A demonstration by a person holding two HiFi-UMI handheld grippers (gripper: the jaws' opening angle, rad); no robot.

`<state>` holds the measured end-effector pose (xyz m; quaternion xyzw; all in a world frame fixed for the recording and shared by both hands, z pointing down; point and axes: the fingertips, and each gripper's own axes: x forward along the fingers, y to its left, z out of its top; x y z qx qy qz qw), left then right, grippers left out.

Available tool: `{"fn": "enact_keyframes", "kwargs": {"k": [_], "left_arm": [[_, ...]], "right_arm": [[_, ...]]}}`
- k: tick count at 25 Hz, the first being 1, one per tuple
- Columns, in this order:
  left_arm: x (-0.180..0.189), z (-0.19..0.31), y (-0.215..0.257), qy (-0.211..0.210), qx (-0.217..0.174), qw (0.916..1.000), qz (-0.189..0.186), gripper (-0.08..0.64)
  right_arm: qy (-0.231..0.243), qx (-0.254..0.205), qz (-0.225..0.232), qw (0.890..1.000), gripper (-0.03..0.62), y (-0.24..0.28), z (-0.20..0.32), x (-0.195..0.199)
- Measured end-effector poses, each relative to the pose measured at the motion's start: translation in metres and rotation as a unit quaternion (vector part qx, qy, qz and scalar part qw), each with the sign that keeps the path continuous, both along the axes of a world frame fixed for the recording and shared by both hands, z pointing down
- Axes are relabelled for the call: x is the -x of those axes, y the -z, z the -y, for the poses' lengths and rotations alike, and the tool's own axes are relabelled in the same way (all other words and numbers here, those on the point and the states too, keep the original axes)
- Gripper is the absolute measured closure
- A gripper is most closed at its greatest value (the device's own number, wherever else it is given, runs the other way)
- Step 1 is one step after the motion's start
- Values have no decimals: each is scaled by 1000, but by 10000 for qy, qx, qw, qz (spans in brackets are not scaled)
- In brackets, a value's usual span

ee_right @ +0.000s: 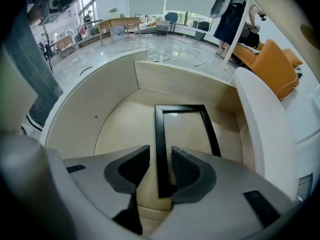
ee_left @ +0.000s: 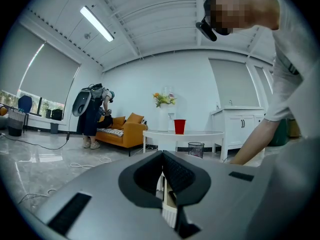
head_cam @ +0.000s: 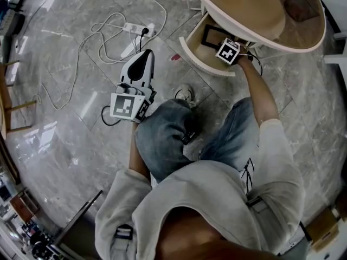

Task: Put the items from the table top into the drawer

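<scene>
My right fingers (ee_right: 160, 156) point down into the open drawer (ee_right: 187, 86). They are spread apart and hold nothing. The black picture frame (ee_right: 184, 134) lies flat on the bottom of the drawer. Its long left side runs right between my two right fingers, but they do not squeeze it. The rest of the frame reaches away from my fingers toward the back wall of the drawer. The drawer sticks out from under the round table (head_cam: 312, 43). My left fingers (ee_left: 162, 159) are shut together with nothing in them. They point level over the grey floor (head_cam: 70, 80), well apart from the drawer.
</scene>
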<state>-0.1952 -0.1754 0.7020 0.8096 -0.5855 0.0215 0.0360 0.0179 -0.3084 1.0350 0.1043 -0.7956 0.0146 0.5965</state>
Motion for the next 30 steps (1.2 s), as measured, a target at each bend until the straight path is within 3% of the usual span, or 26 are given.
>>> {"fn": "enact_keyframes", "kwargs": {"k": [6,12,17,23,26,30], "left_arm": [[-1,-2,1,11,-27,10000,-75,545],[-16,-2,4,-104,-107,9999,-56,545],[-31,1,5,-216,-112,9997,-40,545],[-39,-1,8,-268,-95,9995,-132,545],[-43,1,9,-281,-94,9994,-177,545],[-45,2,11,-312,-85,9992,-219,545]], "right_arm": [[48,-313,445,9985,434,27,2,4],[382,-918,1350,9858,522,97,-20,16],[875,-1285,2091,9655,562,174,-58,31],[1617,-1968,2690,9288,568,290,-99,47],[1915,-2337,2731,9133,568,337,-103,47],[2052,-2749,2481,9060,568,372,-88,35]]}}
